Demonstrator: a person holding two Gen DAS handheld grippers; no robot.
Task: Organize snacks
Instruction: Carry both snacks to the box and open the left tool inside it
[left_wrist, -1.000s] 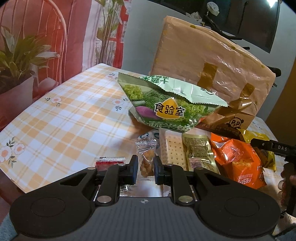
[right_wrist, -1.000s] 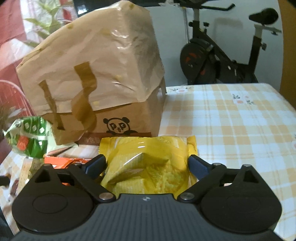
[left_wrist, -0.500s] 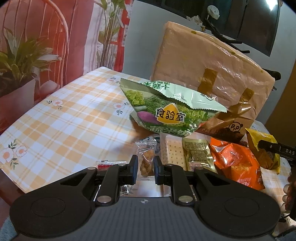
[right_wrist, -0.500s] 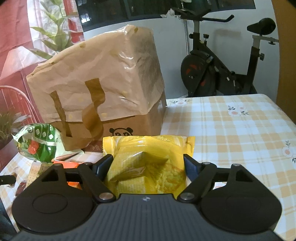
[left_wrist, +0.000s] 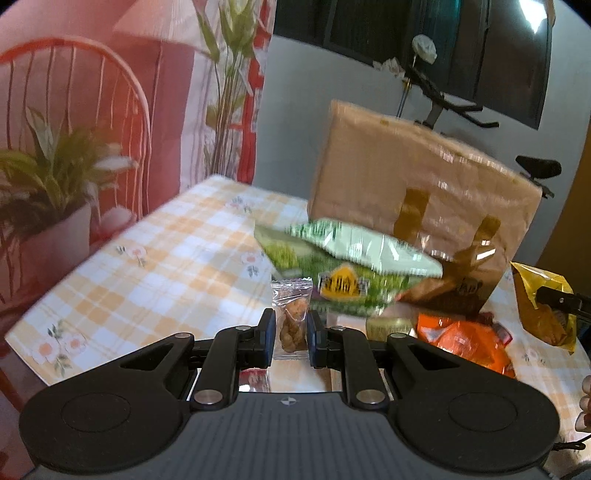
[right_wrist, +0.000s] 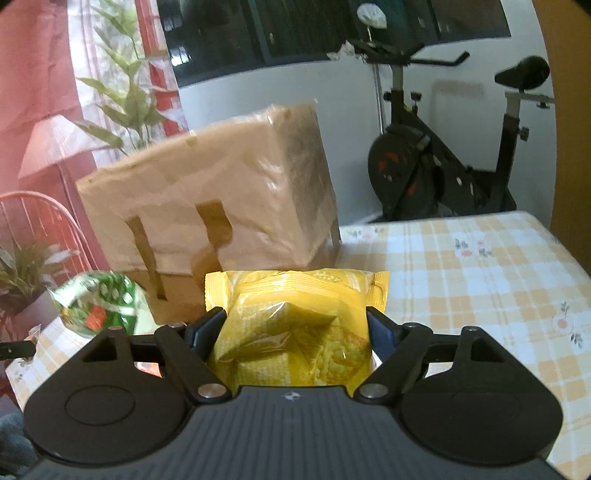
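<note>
My left gripper (left_wrist: 290, 334) is narrow, clamped on a small clear packet (left_wrist: 291, 319) of brown snack pieces that stands upright between the pads, its crimped top above them. My right gripper (right_wrist: 296, 326) holds a yellow packet (right_wrist: 295, 325) across its width, both pads pressed into its sides. In the left view that yellow packet (left_wrist: 543, 308) hangs at the far right, clear of the surface (left_wrist: 155, 266), which wears an orange-checked cloth with small flowers.

Ahead of both grippers stands a brown paper bag (right_wrist: 214, 206), its top folded over and its handles lying flat on the near face. A green bag (left_wrist: 343, 258) leans against its foot, blurred. Just beside that, to the right, an orange packet (left_wrist: 461, 341) lies on the cloth, with a smaller pale packet (left_wrist: 388, 325) between it and my left gripper. A potted plant (left_wrist: 48, 192) sits off the surface's left edge, and an exercise bike (right_wrist: 443, 158) stands behind the surface.
</note>
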